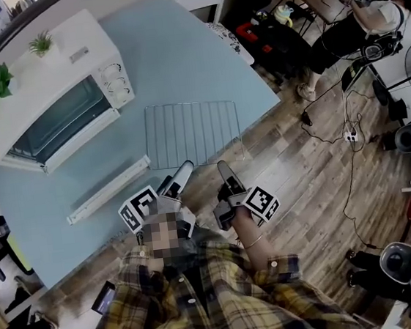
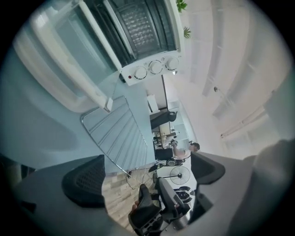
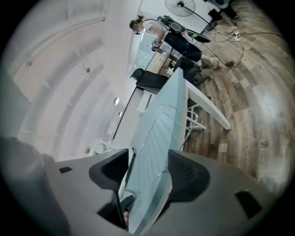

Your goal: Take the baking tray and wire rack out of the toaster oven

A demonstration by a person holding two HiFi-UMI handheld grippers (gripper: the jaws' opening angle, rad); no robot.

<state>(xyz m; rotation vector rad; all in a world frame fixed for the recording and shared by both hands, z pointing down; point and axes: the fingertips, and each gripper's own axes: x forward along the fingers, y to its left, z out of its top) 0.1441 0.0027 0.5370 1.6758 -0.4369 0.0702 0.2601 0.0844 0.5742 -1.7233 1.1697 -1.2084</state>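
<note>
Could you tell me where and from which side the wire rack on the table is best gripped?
The wire rack lies flat on the table, but its near right corner juts past the table edge. Grip the rim wire there, coming from the person's side, so one jaw can probably slip underneath.

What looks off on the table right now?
The wire rack lies flat on the table, but its near right corner sits right at the table's edge and seems to poke slightly out over the floor. Nothing else stands out.
</note>
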